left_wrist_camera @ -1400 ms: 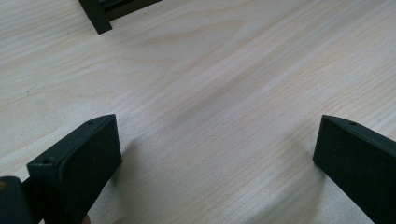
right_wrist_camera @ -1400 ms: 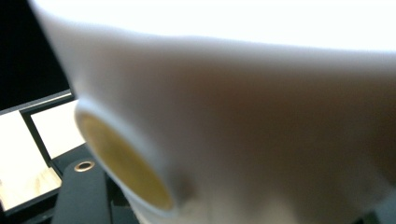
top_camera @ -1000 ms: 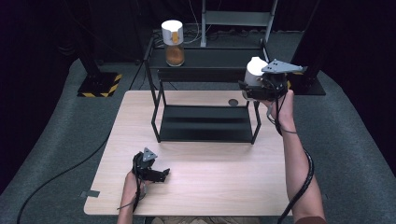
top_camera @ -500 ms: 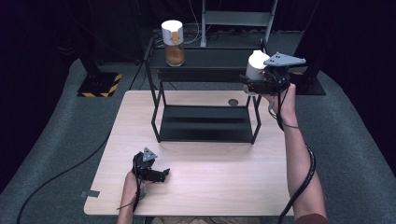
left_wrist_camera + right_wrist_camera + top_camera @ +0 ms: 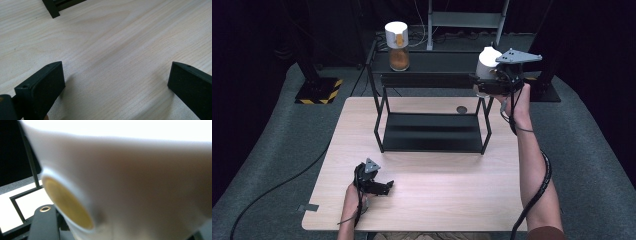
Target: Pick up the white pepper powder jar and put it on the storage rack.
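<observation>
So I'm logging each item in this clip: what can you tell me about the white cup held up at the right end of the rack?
The white cup looks like smooth, glossy ceramic or plastic. The right gripper is shut on it and holds it in the air by the right end of the black rack's top shelf. In the right gripper view it is tipped, showing a round, yellowish base ring. Nothing else touches it.

Worktop (image 5: pixel 337 150): pale wood, rectangular. Black rack (image 5: pixel 432 131) stands at its 12 o'clock half; a small dark disc (image 5: pixel 461 109) lies behind the rack at 1 o'clock. Rack's top shelf (image 5: pixel 432 62) carries a jar (image 5: pixel 396 46) at its 10 o'clock corner.
</observation>
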Tool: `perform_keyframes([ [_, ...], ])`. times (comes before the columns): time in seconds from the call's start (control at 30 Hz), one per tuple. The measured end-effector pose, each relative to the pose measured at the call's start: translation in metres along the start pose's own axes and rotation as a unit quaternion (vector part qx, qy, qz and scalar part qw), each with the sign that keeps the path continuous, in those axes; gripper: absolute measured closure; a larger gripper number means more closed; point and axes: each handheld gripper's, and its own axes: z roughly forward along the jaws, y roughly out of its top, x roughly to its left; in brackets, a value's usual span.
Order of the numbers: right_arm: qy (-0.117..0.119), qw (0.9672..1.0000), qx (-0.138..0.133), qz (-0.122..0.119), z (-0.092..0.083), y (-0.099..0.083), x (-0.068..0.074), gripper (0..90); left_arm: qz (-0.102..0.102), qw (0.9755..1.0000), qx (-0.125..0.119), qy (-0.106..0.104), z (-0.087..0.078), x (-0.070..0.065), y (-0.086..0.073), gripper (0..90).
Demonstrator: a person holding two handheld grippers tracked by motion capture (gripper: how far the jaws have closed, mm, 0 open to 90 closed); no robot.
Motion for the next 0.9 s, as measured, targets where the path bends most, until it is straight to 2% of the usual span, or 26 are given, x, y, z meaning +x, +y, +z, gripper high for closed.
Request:
perform_keyframes([
  [0.9,-0.002,1.0,-0.002,0.007,0.005,0.024,-0.01,30.1,0.0,1.0,0.0,0.0,0.0,0.0,0.0,0.3],
])
